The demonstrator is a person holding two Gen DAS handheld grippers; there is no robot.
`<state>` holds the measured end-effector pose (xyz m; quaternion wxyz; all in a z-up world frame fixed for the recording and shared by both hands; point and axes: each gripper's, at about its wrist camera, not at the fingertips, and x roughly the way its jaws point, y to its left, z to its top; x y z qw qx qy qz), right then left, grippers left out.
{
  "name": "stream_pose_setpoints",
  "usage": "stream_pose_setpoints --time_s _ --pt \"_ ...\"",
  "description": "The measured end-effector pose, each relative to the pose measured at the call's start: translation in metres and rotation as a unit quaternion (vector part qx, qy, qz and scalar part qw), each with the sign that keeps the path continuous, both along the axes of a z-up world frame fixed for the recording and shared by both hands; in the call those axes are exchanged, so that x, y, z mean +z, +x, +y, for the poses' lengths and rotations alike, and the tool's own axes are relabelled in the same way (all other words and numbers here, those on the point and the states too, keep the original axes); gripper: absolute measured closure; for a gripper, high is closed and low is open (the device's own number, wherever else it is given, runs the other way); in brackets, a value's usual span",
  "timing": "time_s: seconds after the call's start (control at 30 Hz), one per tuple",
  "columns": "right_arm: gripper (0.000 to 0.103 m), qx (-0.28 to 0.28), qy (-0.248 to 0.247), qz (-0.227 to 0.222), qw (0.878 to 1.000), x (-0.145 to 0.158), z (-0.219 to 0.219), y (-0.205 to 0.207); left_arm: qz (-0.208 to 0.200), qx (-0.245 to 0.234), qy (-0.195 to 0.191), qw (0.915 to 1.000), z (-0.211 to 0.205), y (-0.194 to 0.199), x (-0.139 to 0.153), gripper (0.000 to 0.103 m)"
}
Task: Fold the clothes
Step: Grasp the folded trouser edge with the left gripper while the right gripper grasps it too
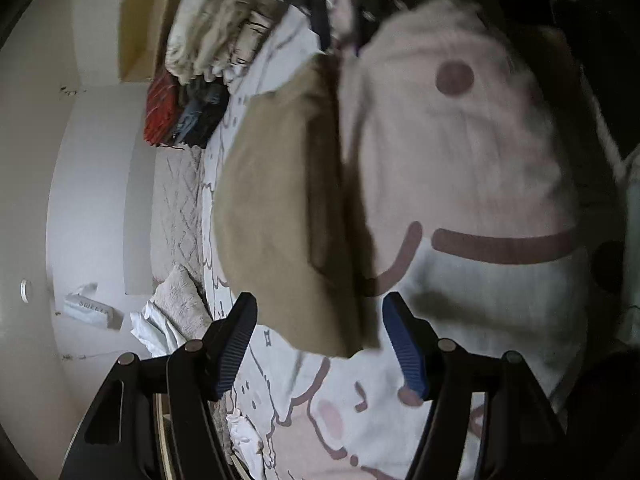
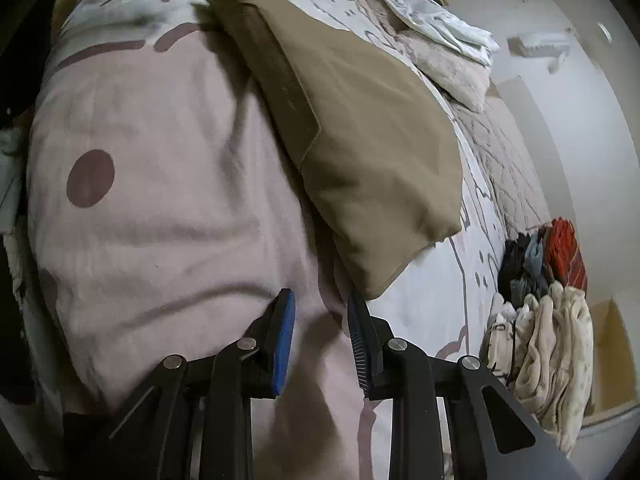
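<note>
A folded tan garment (image 1: pixel 280 208) lies on the bed over a pink and white cartoon-print cover (image 1: pixel 472 152). It also shows in the right wrist view (image 2: pixel 368 128), on the same cover (image 2: pixel 160 208). My left gripper (image 1: pixel 320 312) is open and empty, its jaws apart just short of the garment's near edge. My right gripper (image 2: pixel 322 300) is open and empty, its fingertips right by the garment's near corner.
A stack of folded clothes in cream, dark and red (image 1: pixel 208 64) stands at the bed's far end; it shows in the right wrist view too (image 2: pixel 548 312). A cardboard box (image 1: pixel 144 32) sits beside it. White walls (image 1: pixel 92 200) border the bed. A crumpled white cloth (image 2: pixel 440 24) lies there.
</note>
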<state>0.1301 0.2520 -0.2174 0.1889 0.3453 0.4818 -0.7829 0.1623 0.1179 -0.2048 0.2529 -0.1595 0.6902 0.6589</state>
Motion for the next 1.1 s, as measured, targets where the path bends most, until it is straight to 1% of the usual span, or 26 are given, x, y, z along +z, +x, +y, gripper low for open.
stream_pose_setpoints --time_s 0.07,0.17,0.23,0.37,0.4,0.43,0.47,0.5,0.53,0.57,0.6,0.63,0.67,0.73,0.8,0.83,0.9,1.0,1.07,1.1 --pt "0.076 -0.004 0.001 0.005 1.000 -0.002 -0.002 0.000 0.014 -0.003 -0.009 0.9999 0.004 -0.006 -0.010 0.038" --pt "0.076 -0.008 0.004 0.015 1.000 -0.005 -0.004 0.000 0.054 -0.013 -0.019 0.9983 0.011 -0.016 -0.021 0.038" --pt "0.076 -0.008 0.010 0.022 1.000 -0.008 -0.006 -0.001 0.070 -0.019 -0.025 0.9971 0.015 -0.024 -0.028 0.038" --pt "0.076 -0.005 0.014 0.029 0.999 -0.009 -0.008 -0.003 0.055 -0.015 -0.020 0.9982 0.020 -0.033 -0.028 0.039" --pt "0.076 -0.004 0.014 0.031 0.999 -0.009 -0.008 -0.003 0.052 -0.014 -0.018 0.9984 0.021 -0.035 -0.028 0.042" --pt "0.076 0.001 0.015 0.037 0.999 -0.008 -0.009 -0.003 0.048 -0.013 -0.017 0.9986 0.022 -0.037 -0.028 0.056" --pt "0.076 0.009 0.017 0.046 0.999 -0.007 -0.010 -0.003 0.045 -0.012 -0.016 0.9988 0.023 -0.039 -0.028 0.066" --pt "0.075 0.019 0.022 0.061 0.998 -0.006 -0.012 0.000 0.041 -0.011 -0.014 0.9990 0.025 -0.042 -0.028 0.071" --pt "0.059 0.033 0.032 0.089 0.995 -0.005 -0.015 0.004 0.034 -0.008 -0.010 0.9993 0.026 -0.044 -0.026 0.076" --pt "0.038 0.047 0.044 0.120 0.991 -0.003 -0.018 0.008 0.020 0.002 0.000 0.9998 0.028 -0.047 -0.022 0.079" --pt "0.032 0.058 0.050 0.138 0.987 -0.002 -0.022 0.011 0.006 0.012 0.011 0.9998 0.029 -0.050 -0.017 0.082" --pt "0.029 0.068 0.055 0.153 0.984 -0.001 -0.025 0.013 -0.009 0.024 0.025 0.9994 0.031 -0.054 -0.012 0.086" --pt "0.029 0.079 0.060 0.167 0.981 0.001 -0.029 0.016 -0.029 0.038 0.043 0.9979 0.031 -0.058 -0.006 0.087" --pt "0.029 0.093 0.058 0.179 0.978 0.002 -0.039 0.020 -0.077 0.077 0.085 0.9904 0.033 -0.071 0.010 0.089" --pt "0.029 0.106 0.059 0.190 0.974 0.001 -0.050 0.022 -0.112 0.106 0.120 0.9808 0.033 -0.082 0.023 0.089" --pt "0.029 0.108 0.067 0.197 0.972 -0.003 -0.057 0.021 -0.125 0.117 0.135 0.9761 0.033 -0.087 0.028 0.089" --pt "0.029 0.105 0.081 0.206 0.969 -0.013 -0.070 0.013 -0.146 0.132 0.161 0.9671 0.031 -0.092 0.036 0.089" --pt "0.029 0.087 0.084 0.227 0.966 -0.018 -0.085 -0.006 -0.173 0.148 0.192 0.9545 0.030 -0.099 0.044 0.090" --pt "0.030 0.070 0.090 0.238 0.965 -0.021 -0.093 -0.020 -0.183 0.155 0.203 0.9494 0.028 -0.100 0.046 0.090" --pt "0.031 0.059 0.093 0.238 0.965 -0.023 -0.094 -0.028 -0.184 0.156 0.206 0.9484 0.026 -0.099 0.047 0.090"
